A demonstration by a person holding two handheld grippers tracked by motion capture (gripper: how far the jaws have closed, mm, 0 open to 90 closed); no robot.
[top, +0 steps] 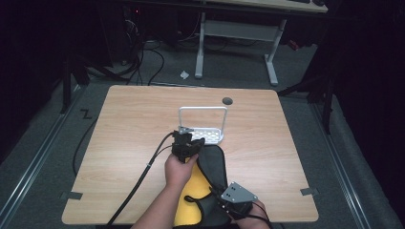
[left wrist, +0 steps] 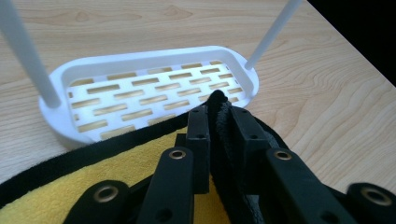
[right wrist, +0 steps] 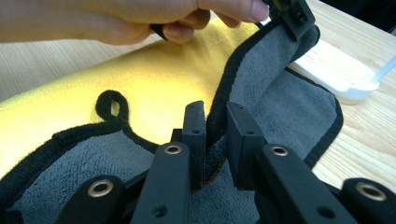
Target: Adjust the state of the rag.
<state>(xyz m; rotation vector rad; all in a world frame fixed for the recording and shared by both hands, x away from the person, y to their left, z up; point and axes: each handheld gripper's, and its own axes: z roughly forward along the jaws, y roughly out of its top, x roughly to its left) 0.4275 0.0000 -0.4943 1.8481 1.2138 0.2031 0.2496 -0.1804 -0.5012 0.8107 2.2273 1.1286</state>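
Beside the white rack (left wrist: 154, 88), left claw (left wrist: 219, 114) pinching the cloth's (right wrist: 154, 79) black hem, right claw (right wrist: 215, 123) gripping its grey fold

1. Left gripper (top: 187, 143): black body with a black cable trailing toward the lower left of the high view.
2. Right gripper (top: 224, 200): black, topped by a grey three-cornered plate with dark dots.
3. Jaws: black bars with brass-ringed screw holes.
4. Forearms bare, no sleeves.
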